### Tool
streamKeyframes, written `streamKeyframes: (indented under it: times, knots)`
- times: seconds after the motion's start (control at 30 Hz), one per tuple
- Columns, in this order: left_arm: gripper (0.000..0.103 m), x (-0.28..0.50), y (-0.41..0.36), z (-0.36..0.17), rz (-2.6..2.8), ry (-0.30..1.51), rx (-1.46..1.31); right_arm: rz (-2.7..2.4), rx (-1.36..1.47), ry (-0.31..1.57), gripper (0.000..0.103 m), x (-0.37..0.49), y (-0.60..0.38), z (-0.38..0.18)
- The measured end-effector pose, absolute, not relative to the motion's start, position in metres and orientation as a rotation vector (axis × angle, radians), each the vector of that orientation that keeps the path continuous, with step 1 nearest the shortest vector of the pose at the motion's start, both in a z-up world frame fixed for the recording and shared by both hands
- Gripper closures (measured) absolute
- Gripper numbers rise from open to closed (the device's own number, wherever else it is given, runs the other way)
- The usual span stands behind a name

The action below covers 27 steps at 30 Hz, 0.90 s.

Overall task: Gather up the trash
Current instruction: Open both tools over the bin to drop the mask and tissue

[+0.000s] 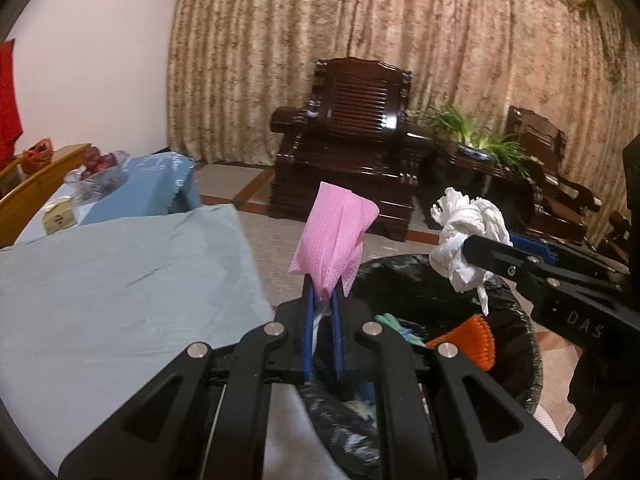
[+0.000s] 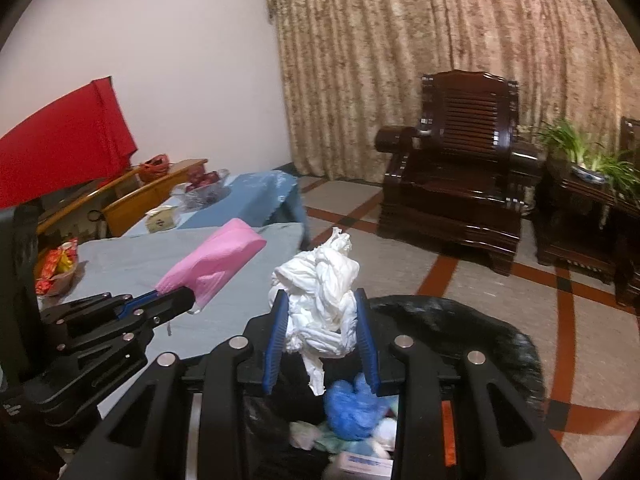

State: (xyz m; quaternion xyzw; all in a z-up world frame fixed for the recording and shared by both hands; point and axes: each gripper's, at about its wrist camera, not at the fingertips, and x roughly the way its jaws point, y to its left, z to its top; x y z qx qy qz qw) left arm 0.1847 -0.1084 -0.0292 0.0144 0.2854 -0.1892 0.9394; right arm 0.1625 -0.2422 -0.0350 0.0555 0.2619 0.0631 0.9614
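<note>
A: The left gripper (image 1: 322, 294), black with blue pads, is clamped tight on a folded pink paper napkin (image 1: 334, 240) with a fine embossed weave; the napkin stands up out of the jaws. From the other camera it shows as a pink wad (image 2: 216, 258) sticking out sideways over the table

B: And the right gripper (image 2: 322, 320)?

A: It grasps a crumpled white tissue wad (image 2: 320, 300) between its blue pads, jaws partly apart around the bulk. A loose tail of the tissue hangs down below the pads

B: Where do both sit against the bin?

A: Both are at the round trash bin lined with a black plastic bag (image 1: 516, 312). The white wad (image 1: 468, 240) is above the bin's far rim in the left camera; the pink napkin is at its left edge, beside the table covered in a light blue-grey cloth (image 1: 120, 280)

B: Anything in the bin?

A: A crumpled blue plastic piece (image 2: 352, 408), an orange ribbed piece (image 1: 472, 340), some pale scraps and a small white box, blurred

B: Background?

A: A dark carved wooden armchair (image 2: 460, 168) before a beige patterned curtain (image 2: 440, 40), a green potted plant (image 1: 476, 136) on a side table, a glass bowl of red fruit (image 1: 100, 168)
</note>
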Motion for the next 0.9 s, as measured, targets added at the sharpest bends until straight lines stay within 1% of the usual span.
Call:
streamKeyframes:
  times: [0.3, 0.53, 0.63, 0.67, 0.7, 0.73, 0.77, 0.8, 0.83, 0.87, 0.9]
  knots:
    - [0.096, 0.193, -0.155, -0.067, -0.49, 0.629, 0.048, 0.014, 0.129, 0.56, 0.071, 0.154, -0.29, -0.051]
    - [0.095, 0.208, -0.174, -0.099, -0.544, 0.695, 0.053, -0.045, 0.147, 0.615, 0.07, 0.159, -0.311, -0.077]
    - [0.093, 0.214, -0.177, -0.112, -0.561, 0.722, 0.055, -0.06, 0.151, 0.645, 0.07, 0.163, -0.317, -0.089]
    - [0.09, 0.217, -0.178, -0.115, -0.566, 0.731, 0.054, -0.07, 0.151, 0.658, 0.067, 0.164, -0.32, -0.095]
    - [0.088, 0.219, -0.177, -0.118, -0.565, 0.735, 0.047, -0.075, 0.153, 0.669, 0.067, 0.165, -0.321, -0.098]
    - [0.079, 0.22, -0.176, -0.12, -0.569, 0.738, 0.041, -0.081, 0.153, 0.676, 0.067, 0.165, -0.322, -0.1]
    - [0.062, 0.22, -0.176, -0.121, -0.572, 0.744, 0.035, -0.089, 0.154, 0.68, 0.061, 0.165, -0.324, -0.103]
    - [0.054, 0.221, -0.173, -0.121, -0.568, 0.744, 0.03, -0.09, 0.156, 0.685, 0.057, 0.165, -0.325, -0.105]
    - [0.046, 0.22, -0.171, -0.121, -0.565, 0.738, 0.029, -0.093, 0.157, 0.688, 0.045, 0.165, -0.325, -0.105]
    - [0.044, 0.219, -0.17, -0.12, -0.565, 0.735, 0.029, -0.104, 0.158, 0.685, 0.038, 0.162, -0.326, -0.106]
    - [0.041, 0.218, -0.167, -0.119, -0.562, 0.733, 0.033, -0.106, 0.159, 0.679, 0.037, 0.161, -0.326, -0.105]
